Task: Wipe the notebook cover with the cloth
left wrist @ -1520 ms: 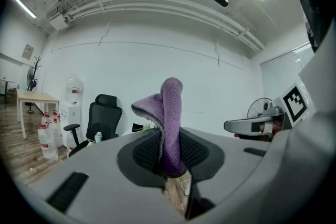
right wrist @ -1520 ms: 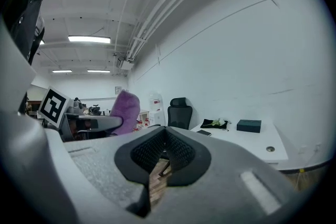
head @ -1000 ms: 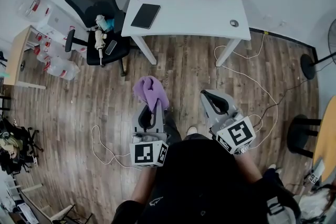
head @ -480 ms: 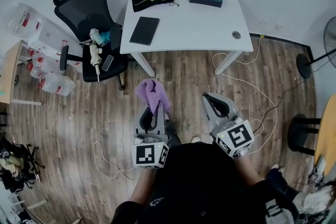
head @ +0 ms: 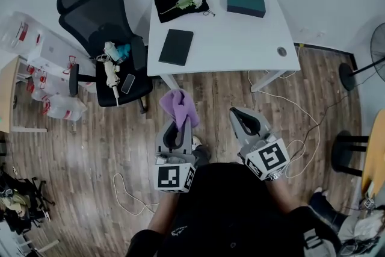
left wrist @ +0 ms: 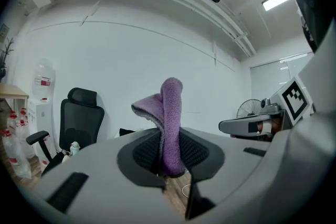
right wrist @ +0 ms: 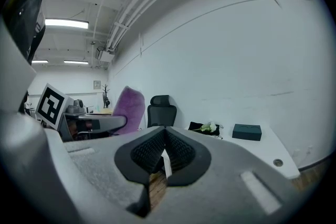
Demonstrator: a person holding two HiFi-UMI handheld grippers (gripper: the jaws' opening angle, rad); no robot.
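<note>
A dark notebook (head: 175, 47) lies flat on the left part of the white table (head: 240, 33), well ahead of both grippers. My left gripper (head: 178, 124) (left wrist: 169, 150) is shut on a purple cloth (head: 178, 105) (left wrist: 170, 118), which stands up out of the jaws and folds over to the left. My right gripper (head: 242, 114) (right wrist: 164, 152) hangs level with it to the right, jaws together with nothing between them. Both are over the wooden floor, short of the table's front edge. The purple cloth (right wrist: 129, 107) also shows at the left of the right gripper view.
On the table's far side lie a black pouch with a white flower (head: 181, 3) and a teal box (head: 246, 3). A black office chair (head: 108, 33) carrying small items stands left of the table. Cables (head: 289, 111) trail over the floor at the right.
The table and notebook have come nearer to me and shifted slightly right in the head view. Both grippers keep their pose, the left still holding the cloth.
</note>
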